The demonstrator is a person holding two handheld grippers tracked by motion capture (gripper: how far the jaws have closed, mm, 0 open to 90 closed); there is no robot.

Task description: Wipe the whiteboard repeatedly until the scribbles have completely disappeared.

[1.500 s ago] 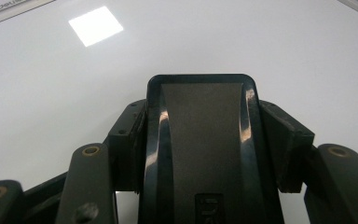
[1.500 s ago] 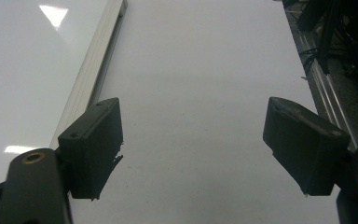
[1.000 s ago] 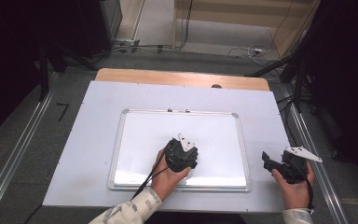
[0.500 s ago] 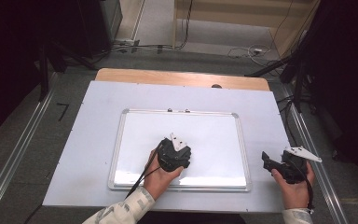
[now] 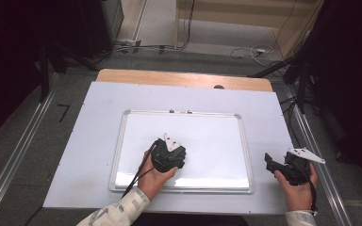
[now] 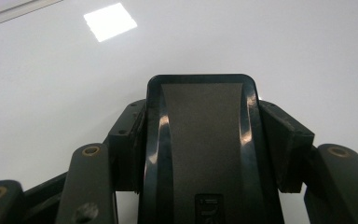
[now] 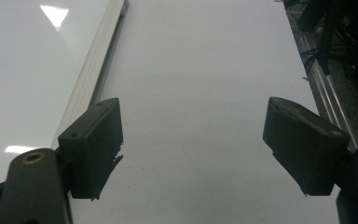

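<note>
A rectangular whiteboard with a silver metal frame [image 5: 122, 141] lies flat on a desk covered by a white sheet [image 5: 85, 141], with a strip of bare light wood desk edge [image 5: 184, 79] showing along the far side. The left gripper [image 5: 168, 156], black with a grey three-cornered plate on top, sits over the near centre of the whiteboard surface, held by the person's left hand [image 5: 154, 180], whose camouflage-patterned sleeve [image 5: 122, 212] enters from the near edge. In the left gripper view, its fingers [image 6: 128, 140] are closed narrowly on a black rectangular block with a matte grey face and glossy rounded rim [image 6: 200, 140], pressing it from both sides; the block resembles a whiteboard eraser, though that cannot be confirmed. The block's far end lies low over the white board surface; contact cannot be determined. A bright square reflection [image 6: 109, 21] shows on the board beyond it. The right gripper [image 5: 275, 165], also black with a grey plate, is held in the right hand [image 5: 299, 188] over the white sheet, to the right of the whiteboard frame and apart from it. In the right gripper view, its fingers [image 7: 93, 144] stand wide apart with nothing between them, the frame's right rail [image 7: 98, 70] running along their left.
</note>
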